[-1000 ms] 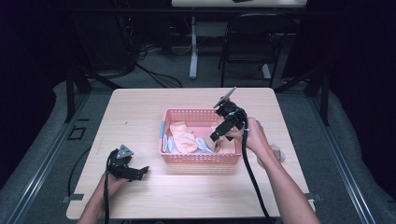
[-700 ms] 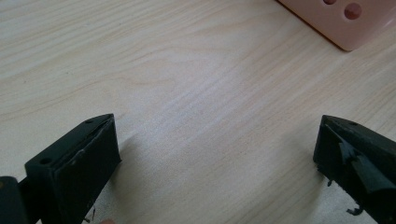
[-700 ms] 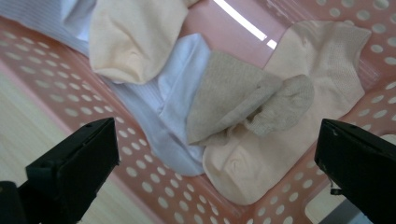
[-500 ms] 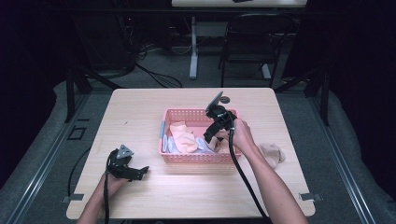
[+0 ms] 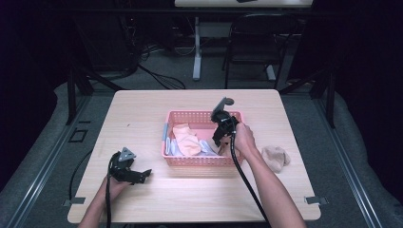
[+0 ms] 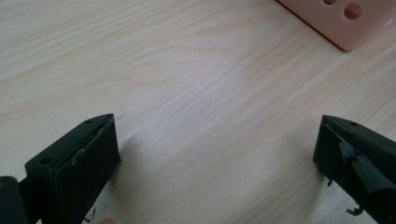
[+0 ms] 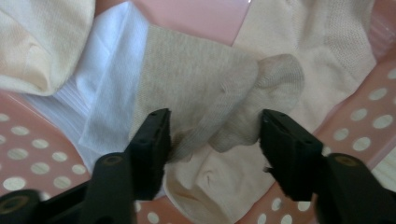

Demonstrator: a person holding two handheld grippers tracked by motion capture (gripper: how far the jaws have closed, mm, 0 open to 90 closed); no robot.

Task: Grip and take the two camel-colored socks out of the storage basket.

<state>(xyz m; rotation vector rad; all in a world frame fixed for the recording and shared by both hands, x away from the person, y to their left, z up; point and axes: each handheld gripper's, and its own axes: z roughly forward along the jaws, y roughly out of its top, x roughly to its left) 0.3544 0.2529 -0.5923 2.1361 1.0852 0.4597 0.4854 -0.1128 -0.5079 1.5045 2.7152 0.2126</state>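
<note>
**A:** Ok so from where I'm standing, going left to right: the left hand-held gripper (image 5: 142,175) is just parked on the surface (image 5: 142,118), jaws wide apart, nothing between them. It points toward the near corner of the pink basket (image 5: 202,160) but isn't touching it.

**B:** And inside the basket?

**A:** A pile of socks. There's a peach sock (image 5: 186,138) on the left side, something white and ribbed (image 7: 100,84) under it, then a grey-beige sock (image 7: 196,88) at the right end with cream ones (image 7: 327,56) around it. The right hand-held gripper (image 7: 212,135) is down in there, and its jaws have just been closing with that grey-beige sock between them. The left jaw looks pressed into the fabric, the right one sits at the cuff, but honestly I can't tell if it's really clamped yet.

**B:** So how far along is this?

**A:** I'd say early. One tan sock (image 5: 276,156) already lies out on the surface right of the basket, near the person's right forearm. Everything else is still in the basket, so most of the unloading is left.

**B:** Anything in the way?

**A:** Mostly the socks themselves. They overlap, so I'd guess the grab could drag the cream one or the white one along. The basket wall is close to the right jaw too. Off the table there's just a chair (image 5: 252,42) and cables on the floor, no bother.
</note>
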